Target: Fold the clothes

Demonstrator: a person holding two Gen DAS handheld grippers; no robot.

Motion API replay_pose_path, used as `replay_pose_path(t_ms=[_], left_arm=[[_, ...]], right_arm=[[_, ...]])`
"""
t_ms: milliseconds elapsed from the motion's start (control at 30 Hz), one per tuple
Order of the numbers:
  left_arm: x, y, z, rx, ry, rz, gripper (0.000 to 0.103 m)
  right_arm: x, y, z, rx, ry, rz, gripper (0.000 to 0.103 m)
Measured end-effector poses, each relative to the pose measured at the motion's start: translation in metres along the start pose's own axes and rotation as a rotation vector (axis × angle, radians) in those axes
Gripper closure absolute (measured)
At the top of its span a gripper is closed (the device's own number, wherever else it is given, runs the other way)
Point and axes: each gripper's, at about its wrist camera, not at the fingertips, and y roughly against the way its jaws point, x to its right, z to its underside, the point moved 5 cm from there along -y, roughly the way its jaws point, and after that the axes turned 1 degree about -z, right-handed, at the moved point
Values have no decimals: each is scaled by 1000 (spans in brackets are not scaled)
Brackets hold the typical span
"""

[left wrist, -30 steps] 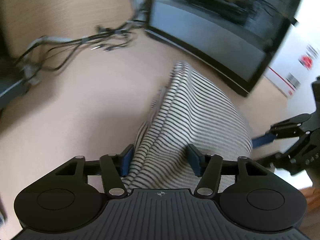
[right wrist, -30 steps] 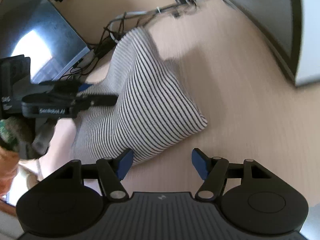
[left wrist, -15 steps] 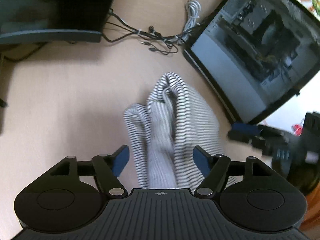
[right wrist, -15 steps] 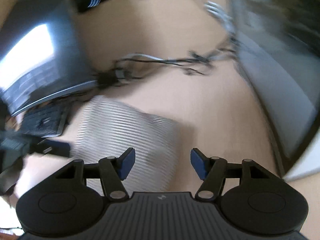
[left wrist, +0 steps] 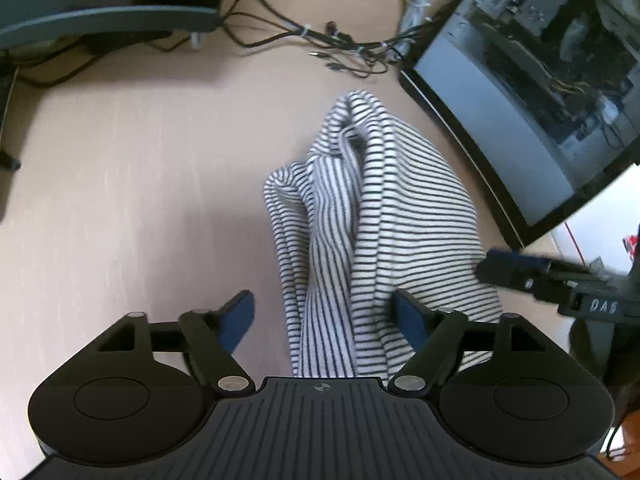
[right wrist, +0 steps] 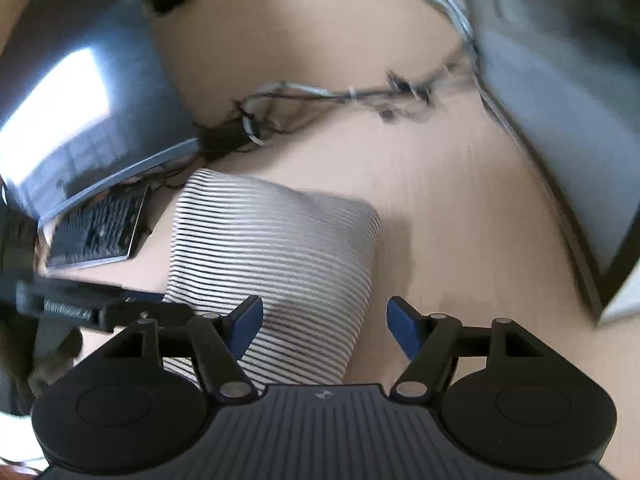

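A black-and-white striped garment lies bunched in loose folds on the wooden desk. My left gripper hangs over its near end with jaws opening. The cloth runs between the fingers, and the left pad stands clear of it. In the right wrist view the same garment shows as a smoother folded pad. My right gripper hovers over its near right corner with jaws opening, gripping nothing; its right pad is above bare desk. Each gripper shows in the other's view: the right gripper and the left gripper.
A dark monitor leans close on the garment's right side. A tangle of cables lies behind it. Another screen's base stands at the far left. A keyboard and a screen lie left of the garment.
My left gripper has let go of the striped garment, widened its jaws and rolled. The cloth has settled onto the desk. My right gripper has moved over the garment's corner.
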Motion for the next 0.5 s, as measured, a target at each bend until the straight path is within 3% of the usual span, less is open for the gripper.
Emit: replay_pose_path(t_ms=[133, 300, 433, 500], left_arm=[[-1, -8, 3, -16, 54, 48, 14], [8, -16, 6, -14, 79, 99, 15], [12, -16, 8, 6, 77, 97, 29], [9, -12, 9, 22, 107, 111, 37]], right_arm=[[8, -8, 12, -14, -78, -30, 26], [12, -22, 16, -33, -135, -68, 23], [11, -35, 20, -58, -197, -139, 23], [3, -36, 21, -44, -163, -105, 27]])
